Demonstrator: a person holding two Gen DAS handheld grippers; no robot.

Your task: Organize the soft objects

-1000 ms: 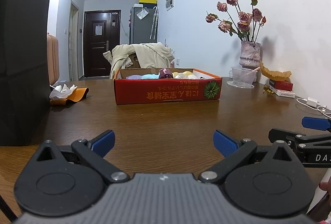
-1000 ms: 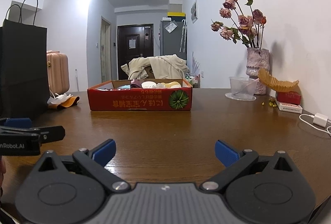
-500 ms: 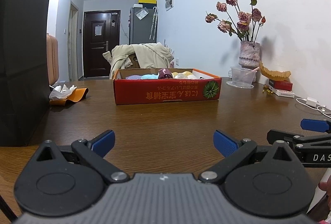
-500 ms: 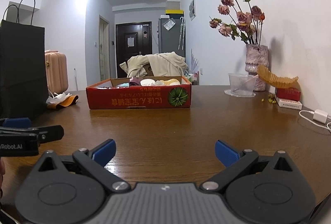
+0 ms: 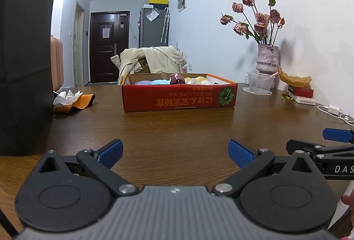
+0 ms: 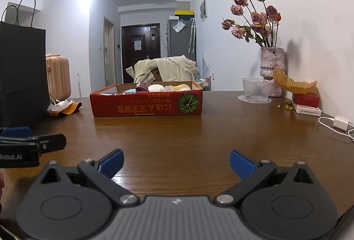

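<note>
Both grippers hover low over the table point(image 5: 177, 129), side by side, facing the box point(image 5: 179, 98). Left gripper point(image 5: 176, 151) has its blue-padded fingers point(image 5: 110, 152) spread wide with nothing between them; the right gripper point(image 6: 177, 162) is spread the same way and also empty.

Against the frames a second ago, little has changed in the left view: the box, bag and vase sit in nearly the same places. The right view differs more. Its camera has tipped slightly, so the box and the far table edge sit a little higher in the frame, and more bare wood shows between the fingers and the box. Finger spacing on both tools is unchanged.

The box is a shallow red carton lying flat well ahead of both tools, near the table's middle. Its long axis runs left to right across both views, with the long printed side facing the cameras; the print reads upside down and a green pumpkin picture sits at its right end. Soft items point(image 5: 168, 80) in pale blue, purple, yellow and white lie inside, only their tops visible above the rim.

A black bag point(image 5: 22, 74) stands at the left, a vase point(image 5: 266, 58) of dried roses at the right by the wall.
</note>
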